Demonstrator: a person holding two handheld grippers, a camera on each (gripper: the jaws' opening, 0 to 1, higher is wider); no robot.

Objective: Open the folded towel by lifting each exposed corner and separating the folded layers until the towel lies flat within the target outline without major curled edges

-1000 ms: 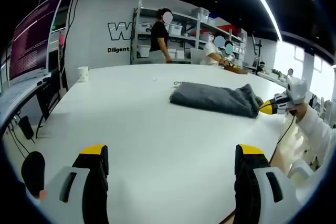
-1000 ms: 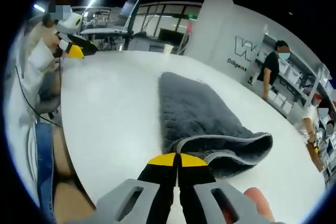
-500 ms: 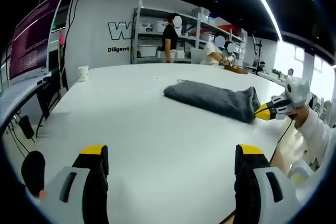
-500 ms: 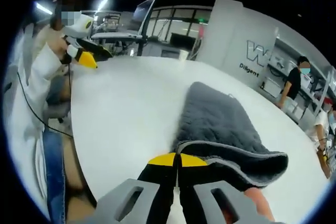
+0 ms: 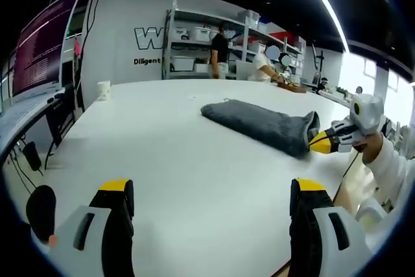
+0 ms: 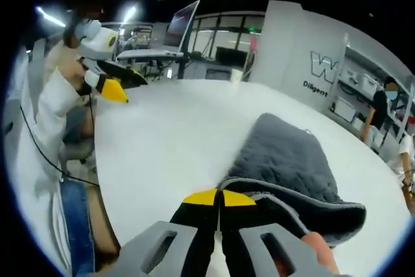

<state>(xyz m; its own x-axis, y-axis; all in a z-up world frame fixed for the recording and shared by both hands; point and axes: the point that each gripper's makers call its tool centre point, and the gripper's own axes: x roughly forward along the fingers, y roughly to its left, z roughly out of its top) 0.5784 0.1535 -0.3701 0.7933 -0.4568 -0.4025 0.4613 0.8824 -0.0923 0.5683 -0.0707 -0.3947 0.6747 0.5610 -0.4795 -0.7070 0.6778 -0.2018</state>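
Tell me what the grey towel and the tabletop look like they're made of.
The grey towel looks like thick soft fabric, probably plush microfibre: matte, with a quilted, dimpled surface and a stitched lighter hem. The table looks like a smooth white laminate or painted top, with a faint sheen and no grain visible.

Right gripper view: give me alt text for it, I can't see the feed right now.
The right gripper, jaws shut, pinches the near edge of a folded grey towel lying on a white table. The left gripper, held by a white-sleeved arm, hovers over the table's far left side.
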